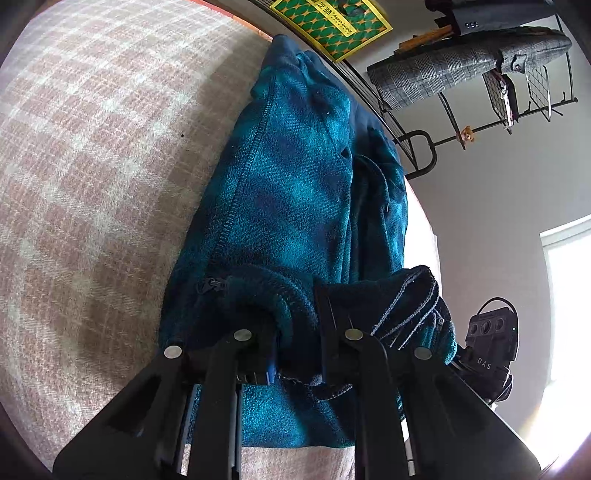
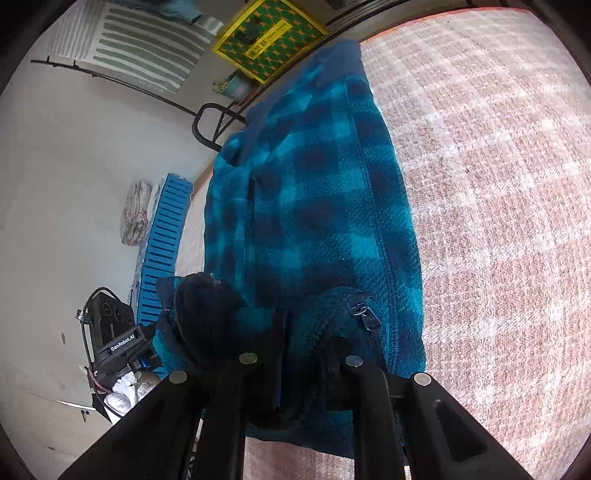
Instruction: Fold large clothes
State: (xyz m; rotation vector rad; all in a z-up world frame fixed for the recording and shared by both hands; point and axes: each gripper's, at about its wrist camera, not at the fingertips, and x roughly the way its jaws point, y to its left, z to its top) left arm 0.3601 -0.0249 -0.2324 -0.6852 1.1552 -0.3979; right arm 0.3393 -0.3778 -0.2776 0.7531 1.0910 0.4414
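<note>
A teal and navy checked fleece jacket (image 1: 295,192) lies lengthwise on a pink and white plaid cover (image 1: 92,166). My left gripper (image 1: 295,328) is shut on a bunched edge of the fleece near its zipper, the fabric rolled up over the fingers. In the right wrist view the same jacket (image 2: 314,192) stretches away from me, and my right gripper (image 2: 301,354) is shut on a gathered fold of it beside the zipper pull (image 2: 364,314). Each view shows the other gripper's camera housing (image 1: 489,339) (image 2: 110,332) at the jacket's near edge.
The plaid cover (image 2: 498,203) spreads wide beside the jacket. A yellow and green box (image 1: 332,26) stands beyond the far end. A rack with a grey checked coat (image 1: 461,70) is by the wall. A blue slatted crate (image 2: 162,243) stands on the floor.
</note>
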